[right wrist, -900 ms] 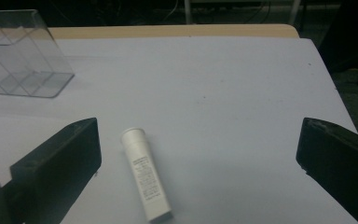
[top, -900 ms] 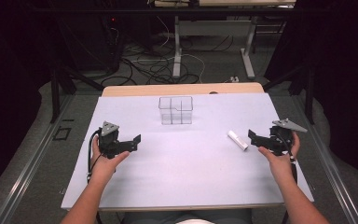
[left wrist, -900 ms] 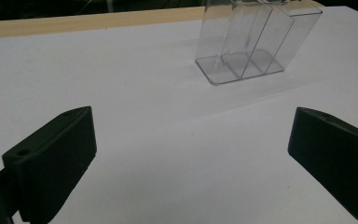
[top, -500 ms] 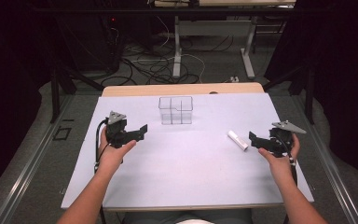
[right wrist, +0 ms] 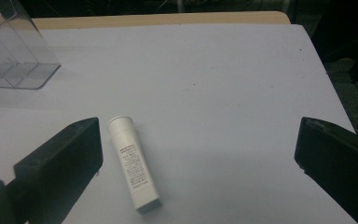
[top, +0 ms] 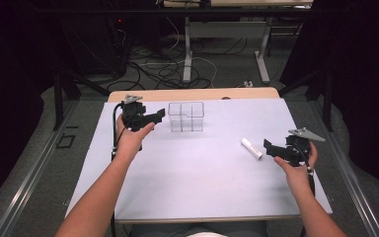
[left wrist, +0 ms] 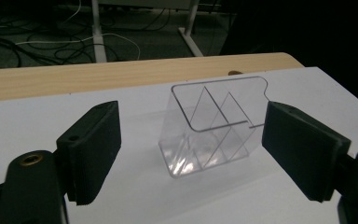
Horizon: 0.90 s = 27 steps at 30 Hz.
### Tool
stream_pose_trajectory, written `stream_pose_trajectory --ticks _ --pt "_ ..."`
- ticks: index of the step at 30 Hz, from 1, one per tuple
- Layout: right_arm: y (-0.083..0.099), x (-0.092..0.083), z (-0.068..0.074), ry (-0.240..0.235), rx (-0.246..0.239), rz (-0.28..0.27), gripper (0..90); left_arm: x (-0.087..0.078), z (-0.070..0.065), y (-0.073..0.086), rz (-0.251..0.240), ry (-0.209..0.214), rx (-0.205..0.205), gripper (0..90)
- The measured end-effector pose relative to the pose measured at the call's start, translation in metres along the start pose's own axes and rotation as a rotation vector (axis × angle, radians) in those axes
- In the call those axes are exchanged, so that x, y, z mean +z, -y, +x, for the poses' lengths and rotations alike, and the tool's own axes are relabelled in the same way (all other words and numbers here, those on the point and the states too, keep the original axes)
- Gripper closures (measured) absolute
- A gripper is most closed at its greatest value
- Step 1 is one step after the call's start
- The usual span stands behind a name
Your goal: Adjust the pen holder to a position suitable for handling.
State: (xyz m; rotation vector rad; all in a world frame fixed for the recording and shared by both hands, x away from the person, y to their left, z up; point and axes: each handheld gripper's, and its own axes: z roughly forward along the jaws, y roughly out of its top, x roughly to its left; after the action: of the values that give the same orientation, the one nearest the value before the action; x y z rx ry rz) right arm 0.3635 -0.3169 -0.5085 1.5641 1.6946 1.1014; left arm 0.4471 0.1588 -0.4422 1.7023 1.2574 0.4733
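The left hand-held gripper hovers wide open just short of the clear plastic divided box, the right hand-held gripper, open too, frames the white labelled tube, print unreadable.

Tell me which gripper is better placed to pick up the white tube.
Right. The right gripper sits just beside the white tube, jaws open toward it. The left gripper is across the table, facing the clear organizer.

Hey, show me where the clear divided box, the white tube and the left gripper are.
clear divided box (left wrist: 209,126), left gripper view, front wall.
white tube (right wrist: 133,163), right gripper view, printed side.
left gripper (top: 155,116), high view, between its fingertips.
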Motion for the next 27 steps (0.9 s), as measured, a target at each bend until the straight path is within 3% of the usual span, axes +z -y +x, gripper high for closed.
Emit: stream_pose_trajectory --ticks 8,12,13,14,19,27 --pt "0.001 0.001 -0.001 -0.005 -0.004 -0.002 1.1 0.013 -0.002 -0.022 -0.020 -0.042 0.001 28.0" --pt "0.002 0.001 -0.001 -0.009 0.008 0.003 1.7 0.022 -0.002 -0.029 -0.019 -0.056 0.026 30.7" --pt "0.003 0.004 0.000 0.000 0.016 -0.021 2.1 0.025 -0.001 -0.030 -0.020 -0.055 0.031 31.6" --pt "0.002 0.002 -0.001 -0.012 0.011 0.004 2.3 0.027 -0.001 -0.030 -0.026 -0.057 0.038 32.1" --pt "0.003 0.003 -0.001 -0.018 0.012 0.011 3.0 0.043 0.000 -0.029 -0.014 -0.058 0.051 32.4" --pt "0.004 0.004 -0.002 -0.022 0.024 0.013 4.2 0.064 0.008 -0.023 0.032 -0.077 0.012 40.2"
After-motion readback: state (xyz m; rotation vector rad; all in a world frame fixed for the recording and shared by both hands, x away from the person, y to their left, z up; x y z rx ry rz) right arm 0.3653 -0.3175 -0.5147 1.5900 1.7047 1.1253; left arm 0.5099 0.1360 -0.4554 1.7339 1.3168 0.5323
